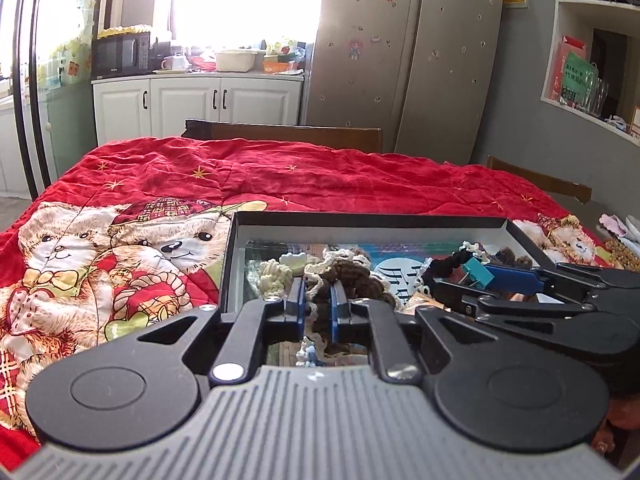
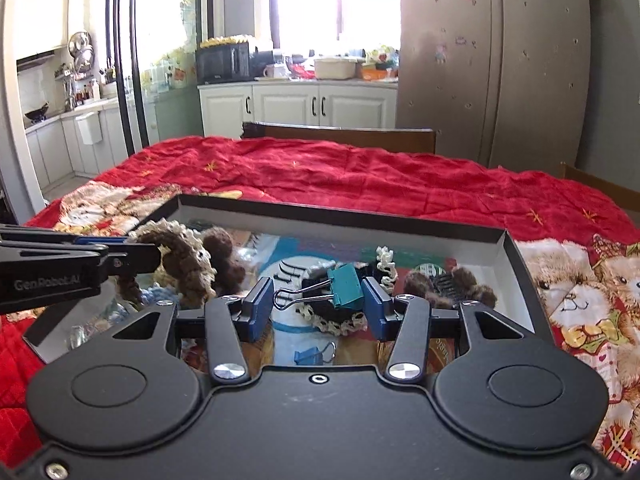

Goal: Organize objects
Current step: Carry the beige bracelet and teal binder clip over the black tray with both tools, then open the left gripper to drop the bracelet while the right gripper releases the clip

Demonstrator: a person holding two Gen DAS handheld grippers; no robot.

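A black shallow box [image 1: 368, 219] [image 2: 340, 210] lies on the red bear quilt and holds crocheted pieces and clips. My left gripper [image 1: 318, 300] is shut on a brown and cream crocheted piece [image 1: 340, 272] over the box's left part; it also shows in the right wrist view [image 2: 188, 260]. My right gripper [image 2: 318, 300] is shut on a teal binder clip [image 2: 346, 286] with wire handles pointing left, held above the box; the clip also shows in the left wrist view [image 1: 478, 274]. A small blue binder clip [image 2: 310, 355] lies in the box below it.
A red quilt with bears [image 1: 160, 200] covers the table. Wooden chair backs [image 1: 296, 134] stand at the far edge. More crocheted pieces lie at the box's right [image 2: 448, 282]. A fridge [image 1: 408, 60] and kitchen cabinets [image 1: 196, 100] are behind.
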